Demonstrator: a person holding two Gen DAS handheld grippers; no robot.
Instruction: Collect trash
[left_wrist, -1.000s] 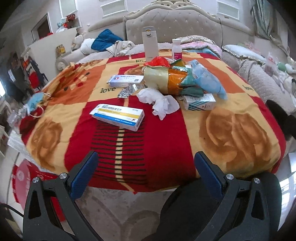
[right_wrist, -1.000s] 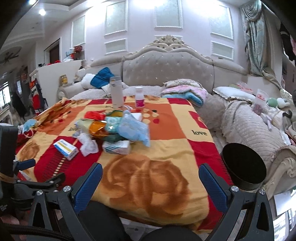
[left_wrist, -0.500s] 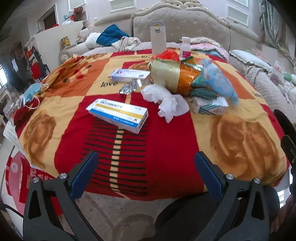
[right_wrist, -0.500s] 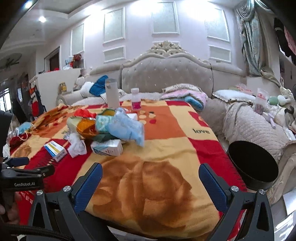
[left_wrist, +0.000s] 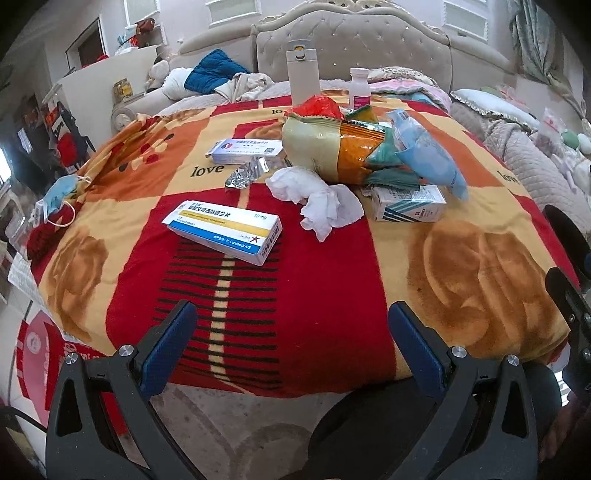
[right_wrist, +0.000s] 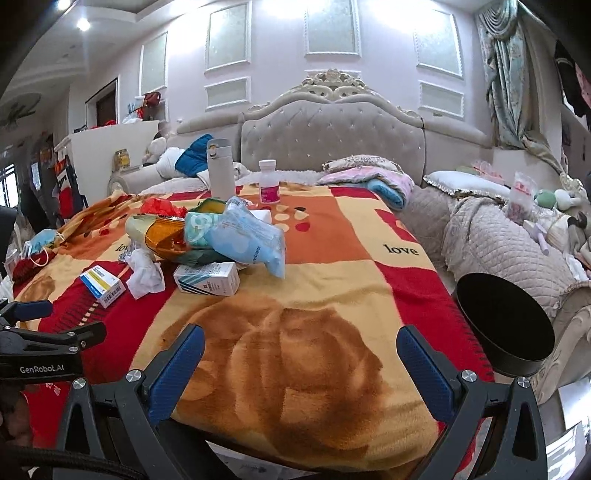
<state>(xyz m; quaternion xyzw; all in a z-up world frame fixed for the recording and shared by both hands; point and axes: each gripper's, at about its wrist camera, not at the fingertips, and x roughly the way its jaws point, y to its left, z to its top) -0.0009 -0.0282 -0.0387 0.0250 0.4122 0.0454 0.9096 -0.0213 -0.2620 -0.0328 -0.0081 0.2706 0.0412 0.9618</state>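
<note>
The snack bag (left_wrist: 325, 151) hides the red wrapper's (left_wrist: 317, 107) lower part

The blanket (left_wrist: 332, 295) bore the word "love" in several squares, the blue-and-yellow medicine box (left_wrist: 222, 231) read "10 mg" and "H. Lundbeck A/S", and the left gripper (right_wrist: 26, 314) carried "GenRobot.AI" in the right wrist view.

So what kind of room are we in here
Most likely a home bedroom: a bed with a tufted headboard, a patterned blanket strewn with medicine boxes and wrappers, and folded bedding by the pillows.
</note>
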